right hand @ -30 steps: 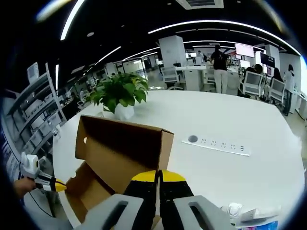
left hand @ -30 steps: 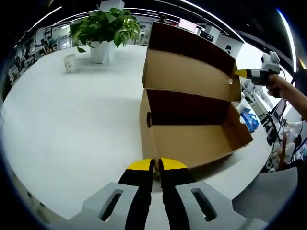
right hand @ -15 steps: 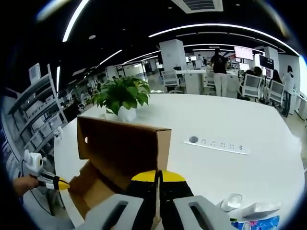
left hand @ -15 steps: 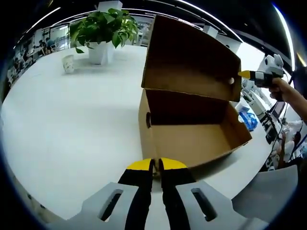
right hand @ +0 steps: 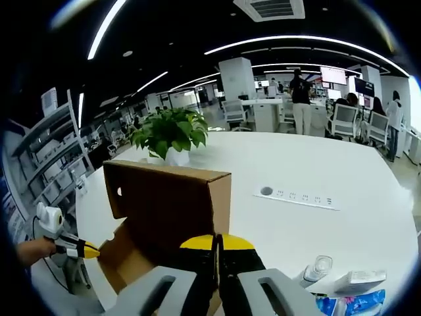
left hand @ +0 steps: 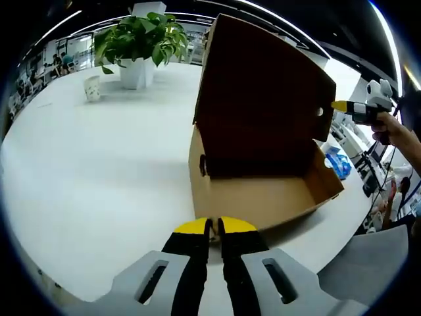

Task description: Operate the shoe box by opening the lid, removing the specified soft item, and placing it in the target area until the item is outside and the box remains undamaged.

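The left gripper (left hand: 213, 227) rises from the bottom edge with its yellow-tipped jaws pressed together, just short of the near wall of the cardboard shoe box (left hand: 263, 197) on the white table (left hand: 85, 171). The hinged lid (left hand: 263, 85) stands raised above the box's far side. The right gripper (left hand: 358, 108), held in a hand (left hand: 391, 125), is beside the lid's right edge. A potted plant (left hand: 141, 43) and a small cup (left hand: 92, 87) sit far back.
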Demonstrator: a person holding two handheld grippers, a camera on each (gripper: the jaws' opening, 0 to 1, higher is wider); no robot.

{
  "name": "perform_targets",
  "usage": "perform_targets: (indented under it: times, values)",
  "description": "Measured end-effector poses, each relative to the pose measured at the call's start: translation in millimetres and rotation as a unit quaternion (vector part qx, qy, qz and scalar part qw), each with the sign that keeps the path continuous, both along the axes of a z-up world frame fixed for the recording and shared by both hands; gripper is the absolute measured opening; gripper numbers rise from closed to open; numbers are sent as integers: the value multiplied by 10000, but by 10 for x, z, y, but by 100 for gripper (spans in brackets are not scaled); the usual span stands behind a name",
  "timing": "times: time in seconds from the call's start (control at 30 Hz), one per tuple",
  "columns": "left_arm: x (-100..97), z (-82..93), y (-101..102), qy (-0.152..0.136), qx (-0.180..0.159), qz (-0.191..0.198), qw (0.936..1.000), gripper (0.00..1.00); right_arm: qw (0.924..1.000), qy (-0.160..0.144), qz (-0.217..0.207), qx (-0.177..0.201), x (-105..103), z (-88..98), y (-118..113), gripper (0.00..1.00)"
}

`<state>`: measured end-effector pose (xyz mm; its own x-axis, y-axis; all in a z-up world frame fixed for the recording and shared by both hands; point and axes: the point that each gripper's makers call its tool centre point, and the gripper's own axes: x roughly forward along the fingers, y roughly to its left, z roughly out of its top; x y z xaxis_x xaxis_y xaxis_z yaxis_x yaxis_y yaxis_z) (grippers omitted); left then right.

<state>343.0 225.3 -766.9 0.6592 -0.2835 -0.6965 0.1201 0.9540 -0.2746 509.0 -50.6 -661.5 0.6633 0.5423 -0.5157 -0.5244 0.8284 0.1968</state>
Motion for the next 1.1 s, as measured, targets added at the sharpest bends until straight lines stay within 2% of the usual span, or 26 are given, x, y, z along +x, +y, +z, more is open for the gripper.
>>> perform_targets:
  times: [0.57, 1.1]
  values:
    - [8, -4, -8, -31, 1, -49, 10000, 3, 9999, -171, 23, 2, -169, -16, -32, 0]
    - [7, -9, -12, -45, 20, -60, 10000, 4, 9997, -214, 66, 70, -446, -98, -65, 0]
